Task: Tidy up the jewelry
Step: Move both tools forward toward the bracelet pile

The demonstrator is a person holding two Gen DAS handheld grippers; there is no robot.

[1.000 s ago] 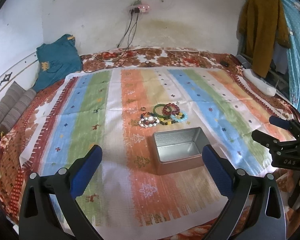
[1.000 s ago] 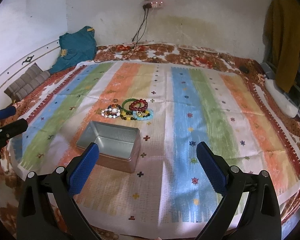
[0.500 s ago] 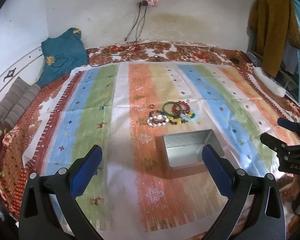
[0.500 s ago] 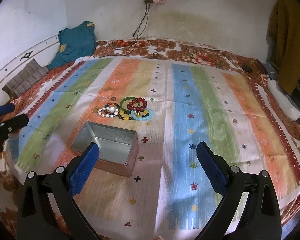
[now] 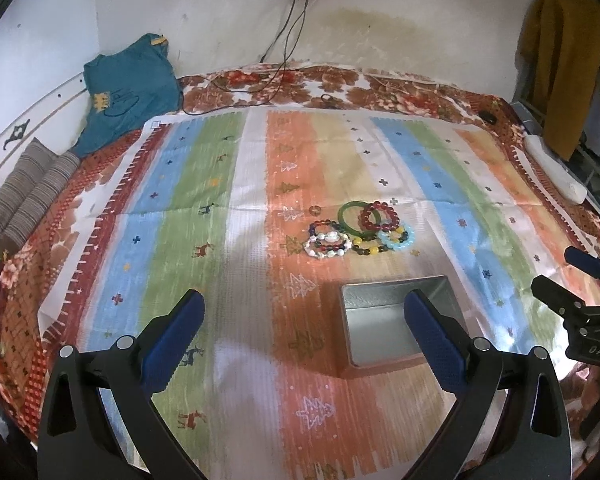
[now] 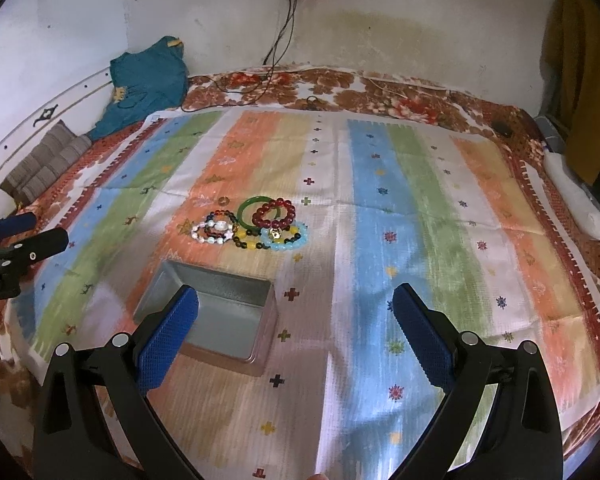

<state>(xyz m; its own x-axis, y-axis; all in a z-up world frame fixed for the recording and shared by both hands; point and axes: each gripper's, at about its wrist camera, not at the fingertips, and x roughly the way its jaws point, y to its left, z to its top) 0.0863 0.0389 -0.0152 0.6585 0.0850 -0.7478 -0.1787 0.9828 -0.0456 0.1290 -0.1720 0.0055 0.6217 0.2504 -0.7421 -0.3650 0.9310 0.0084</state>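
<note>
A pile of bead bracelets (image 5: 360, 232) lies on the striped cloth (image 5: 240, 200), with a green bangle (image 5: 350, 218), a dark red bead bracelet (image 5: 380, 216), a pale blue one (image 5: 396, 238), a white one (image 5: 326, 246) and a small ring (image 5: 314, 211). The pile also shows in the right wrist view (image 6: 256, 226). An open, empty metal tin (image 5: 384, 324) stands just in front of the pile; it also shows in the right wrist view (image 6: 216, 312). My left gripper (image 5: 304, 316) is open and empty, above the cloth left of the tin. My right gripper (image 6: 296, 308) is open and empty, right of the tin.
The cloth covers a floral bed (image 5: 340, 84) against a white wall. A teal garment (image 5: 128, 88) and a striped cushion (image 5: 24, 192) lie at the back left. Cables (image 5: 284, 40) hang from a wall socket. A white bottle (image 5: 556, 176) lies at the right edge, under hanging clothes (image 5: 560, 48).
Both grippers have risen and moved forward a little, so the tin and bracelets sit lower in both views. Both stay open. Nothing on the cloth has moved.
</note>
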